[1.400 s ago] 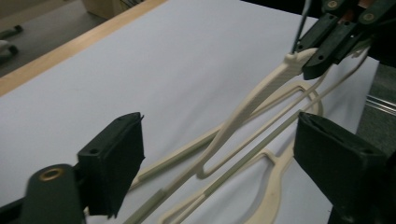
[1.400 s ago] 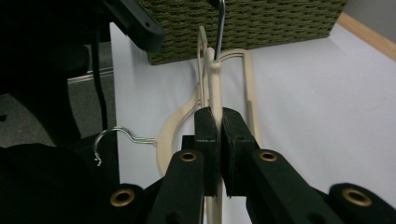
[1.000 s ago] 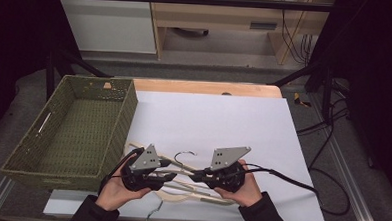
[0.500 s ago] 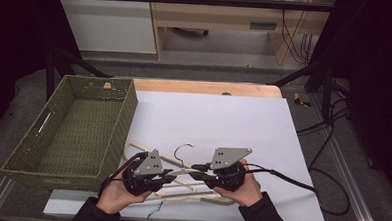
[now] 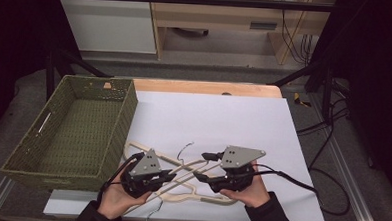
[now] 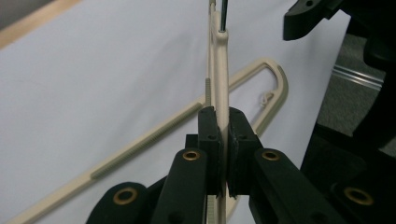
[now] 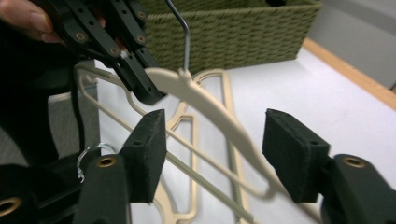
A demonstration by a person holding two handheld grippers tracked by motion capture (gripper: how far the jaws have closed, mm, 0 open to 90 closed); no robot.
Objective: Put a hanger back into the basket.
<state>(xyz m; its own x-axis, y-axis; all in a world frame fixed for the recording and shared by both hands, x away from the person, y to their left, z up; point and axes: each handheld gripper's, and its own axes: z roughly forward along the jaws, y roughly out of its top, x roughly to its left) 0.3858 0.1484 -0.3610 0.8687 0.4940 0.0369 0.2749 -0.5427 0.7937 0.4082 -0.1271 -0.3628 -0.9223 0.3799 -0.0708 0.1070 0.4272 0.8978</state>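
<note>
Cream plastic hangers (image 5: 183,182) with wire hooks lie crossed near the table's front edge. My left gripper (image 5: 170,176) is shut on one hanger (image 6: 219,70) close to its neck and holds it tilted off the table. In the left gripper view the hanger stands edge-on between that gripper's jaws (image 6: 223,122). My right gripper (image 5: 201,166) is open and points left. In the right gripper view the held hanger's arm (image 7: 219,119) passes between the open gripper's (image 7: 219,154) pads without touching them. The left gripper (image 7: 116,42) shows there at the upper left.
A green woven basket (image 5: 127,100) stands empty on the table's left side, also behind the hangers (image 7: 233,28) in the right gripper view. White sheet (image 5: 218,121) covers the table beyond the grippers. Another hanger (image 6: 187,116) lies flat below the held one. Cables trail right.
The hanger in my left gripper has tipped up a little, its hook rising. Both hands have stayed nearly in place.
</note>
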